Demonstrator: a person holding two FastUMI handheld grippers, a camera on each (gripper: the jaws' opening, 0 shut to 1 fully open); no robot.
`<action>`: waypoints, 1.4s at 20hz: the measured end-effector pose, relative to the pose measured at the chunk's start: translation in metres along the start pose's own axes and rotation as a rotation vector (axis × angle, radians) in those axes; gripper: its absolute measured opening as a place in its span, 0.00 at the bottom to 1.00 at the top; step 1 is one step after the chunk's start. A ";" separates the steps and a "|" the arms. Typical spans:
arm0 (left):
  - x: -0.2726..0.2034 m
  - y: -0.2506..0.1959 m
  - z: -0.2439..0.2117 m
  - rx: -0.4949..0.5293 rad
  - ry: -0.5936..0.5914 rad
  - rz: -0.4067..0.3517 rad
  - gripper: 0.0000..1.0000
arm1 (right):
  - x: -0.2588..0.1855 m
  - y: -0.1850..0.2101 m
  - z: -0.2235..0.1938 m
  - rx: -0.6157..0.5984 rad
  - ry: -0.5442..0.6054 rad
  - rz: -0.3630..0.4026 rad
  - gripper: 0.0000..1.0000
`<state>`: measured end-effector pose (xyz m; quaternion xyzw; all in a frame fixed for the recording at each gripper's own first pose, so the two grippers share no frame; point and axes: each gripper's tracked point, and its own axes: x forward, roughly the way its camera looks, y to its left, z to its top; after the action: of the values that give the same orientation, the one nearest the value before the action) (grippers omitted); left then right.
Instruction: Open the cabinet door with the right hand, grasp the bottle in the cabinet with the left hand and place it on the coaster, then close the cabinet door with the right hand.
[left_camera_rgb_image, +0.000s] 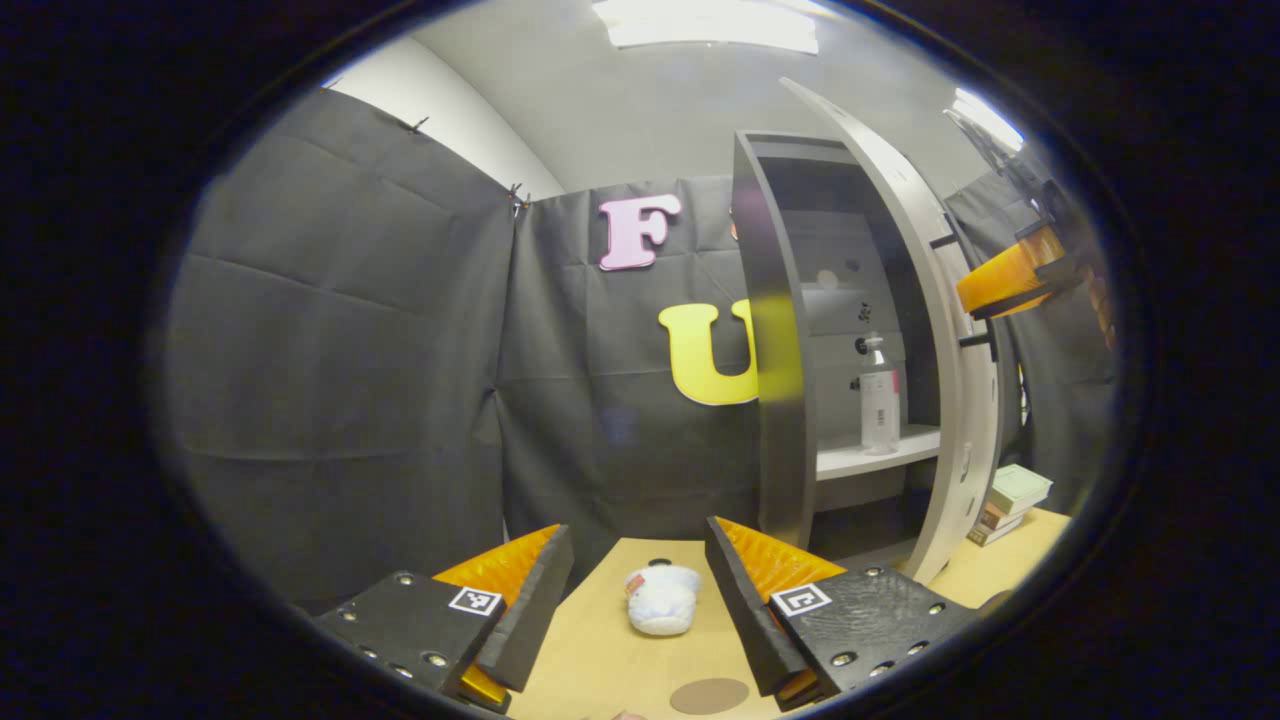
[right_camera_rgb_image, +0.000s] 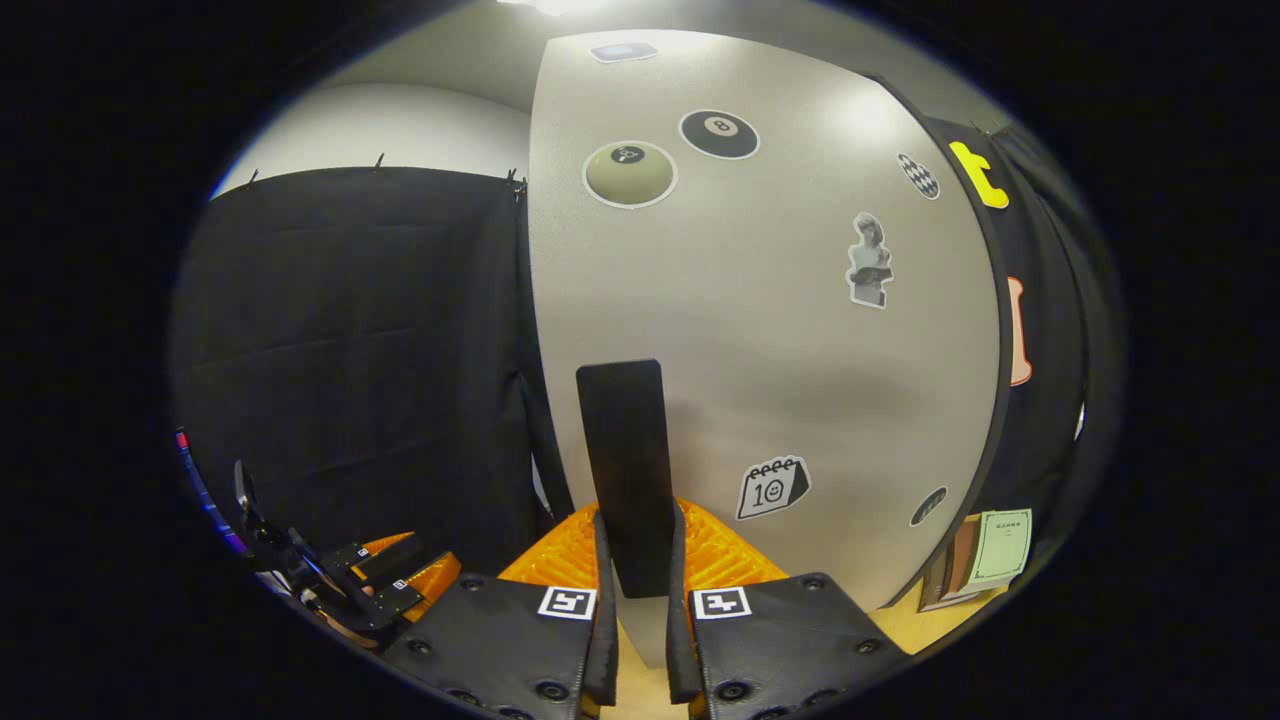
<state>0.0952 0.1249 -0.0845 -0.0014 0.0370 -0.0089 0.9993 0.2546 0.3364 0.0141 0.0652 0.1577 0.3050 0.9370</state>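
Both fingers of the right gripper (right_camera_rgb_image: 640, 560) clamp the cabinet door (right_camera_rgb_image: 780, 330) handle (right_camera_rgb_image: 625, 470); the left gripper (left_camera_rgb_image: 640, 600) hangs open. One bottle (left_camera_rgb_image: 879, 395) stands on the cabinet shelf (left_camera_rgb_image: 875, 455), the coaster (left_camera_rgb_image: 708, 695) near on the worktop (left_camera_rgb_image: 600, 660).

Clear plastic bottle (left_camera_rgb_image: 879, 395); matt grey cabinet door (right_camera_rgb_image: 790, 330); smooth wooden table (left_camera_rgb_image: 610, 660).

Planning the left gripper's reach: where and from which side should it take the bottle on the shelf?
Grip the bottle around its straight body, below the narrow neck, coming level through the cabinet's open front. It stands upright on the shelf with free space on both sides, and the left gripper is already open.
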 end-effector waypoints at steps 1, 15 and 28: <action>-0.002 -0.007 0.003 0.000 -0.001 -0.002 0.80 | -0.002 -0.001 0.000 0.001 0.002 0.015 0.21; -0.017 -0.147 0.043 0.024 -0.052 -0.136 0.80 | -0.040 -0.029 0.001 0.023 -0.042 0.088 0.21; -0.036 -0.250 0.048 0.005 -0.062 -0.225 0.80 | -0.101 -0.063 0.031 0.013 -0.077 -0.091 0.17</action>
<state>0.0582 -0.1242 -0.0329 -0.0033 0.0057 -0.1209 0.9926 0.2225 0.2247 0.0554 0.0757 0.1260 0.2583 0.9548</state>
